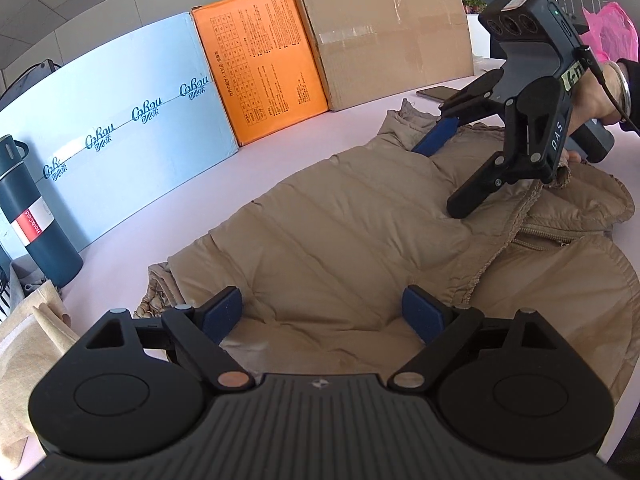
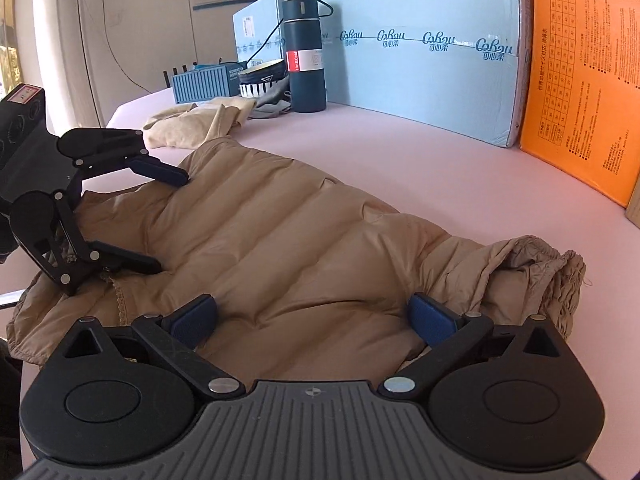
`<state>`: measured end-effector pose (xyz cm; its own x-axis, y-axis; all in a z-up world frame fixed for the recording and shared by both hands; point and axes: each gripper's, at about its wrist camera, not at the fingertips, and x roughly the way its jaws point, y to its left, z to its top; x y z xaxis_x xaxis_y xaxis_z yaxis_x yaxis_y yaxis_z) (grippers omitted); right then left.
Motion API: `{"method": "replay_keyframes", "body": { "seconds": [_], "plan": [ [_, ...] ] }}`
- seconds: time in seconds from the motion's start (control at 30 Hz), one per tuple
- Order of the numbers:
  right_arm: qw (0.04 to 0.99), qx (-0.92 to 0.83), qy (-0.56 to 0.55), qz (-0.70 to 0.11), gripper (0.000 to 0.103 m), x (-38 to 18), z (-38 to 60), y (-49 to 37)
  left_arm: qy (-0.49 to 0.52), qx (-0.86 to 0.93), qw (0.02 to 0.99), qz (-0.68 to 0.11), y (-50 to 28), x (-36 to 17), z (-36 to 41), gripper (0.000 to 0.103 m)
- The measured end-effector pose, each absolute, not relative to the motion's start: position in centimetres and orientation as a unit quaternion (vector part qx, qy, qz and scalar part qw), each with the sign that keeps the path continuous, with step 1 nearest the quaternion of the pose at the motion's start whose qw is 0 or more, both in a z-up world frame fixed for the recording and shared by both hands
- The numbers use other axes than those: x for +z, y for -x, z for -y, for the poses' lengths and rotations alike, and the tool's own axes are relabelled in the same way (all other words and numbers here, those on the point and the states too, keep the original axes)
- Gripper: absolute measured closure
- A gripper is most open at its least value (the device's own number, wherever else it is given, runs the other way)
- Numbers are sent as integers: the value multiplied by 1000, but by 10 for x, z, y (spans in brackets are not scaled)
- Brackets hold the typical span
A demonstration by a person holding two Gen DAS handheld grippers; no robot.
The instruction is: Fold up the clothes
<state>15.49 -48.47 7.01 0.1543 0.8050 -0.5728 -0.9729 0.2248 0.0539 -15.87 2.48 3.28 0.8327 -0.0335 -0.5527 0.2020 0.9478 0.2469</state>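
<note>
The left gripper [image 1: 322,314] fills the 6 o'clock edge of its own view, its blue-padded fingers [image 1: 222,312] spread wide with nothing between them; they hover over or rest on the tan quilted puffer jacket [image 1: 340,220], which of the two I cannot tell. The jacket lies flat on the pale pink table [image 1: 280,152], running from 6 o'clock toward 1 o'clock, one front panel folded across with the zipper [image 1: 544,236] showing at 3 o'clock. At 2 o'clock the right gripper [image 1: 444,172] points down at the jacket's collar end, jaws wide apart, one finger tip on the fabric. At 8 o'clock lies folded beige cloth [image 1: 36,340], with a dark teal thermos flask [image 1: 30,216] behind it at 9 o'clock. Farther off, a pale blue carton [image 1: 132,120], an orange carton [image 1: 260,68] and a brown cardboard box [image 1: 388,36] stand in a row from 10 to 1 o'clock.

From the right wrist, the right gripper [image 2: 316,316] sits at 6 o'clock, equally wide open and empty over the jacket [image 2: 280,240]. A ruffled sleeve cuff [image 2: 548,276] lies at 3 o'clock. The left gripper [image 2: 168,220] comes in from 9 o'clock, fingers splayed over the hem. Beyond, at 11 o'clock, are the beige cloth [image 2: 192,124], a blue slatted box [image 2: 204,86] and the flask [image 2: 304,56].
</note>
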Motion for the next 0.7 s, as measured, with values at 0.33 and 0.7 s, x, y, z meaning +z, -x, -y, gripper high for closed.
{"method": "replay_keyframes", "body": {
  "seconds": [0.33, 0.7],
  "plan": [
    [741, 603, 157, -250, 0, 69, 488, -154, -63, -42, 954, -292, 168, 44, -66, 10],
    [743, 604, 151, -246, 0, 69, 490, -152, -71, 40, 947, -312, 133, 35, -64, 9]
  ]
}}
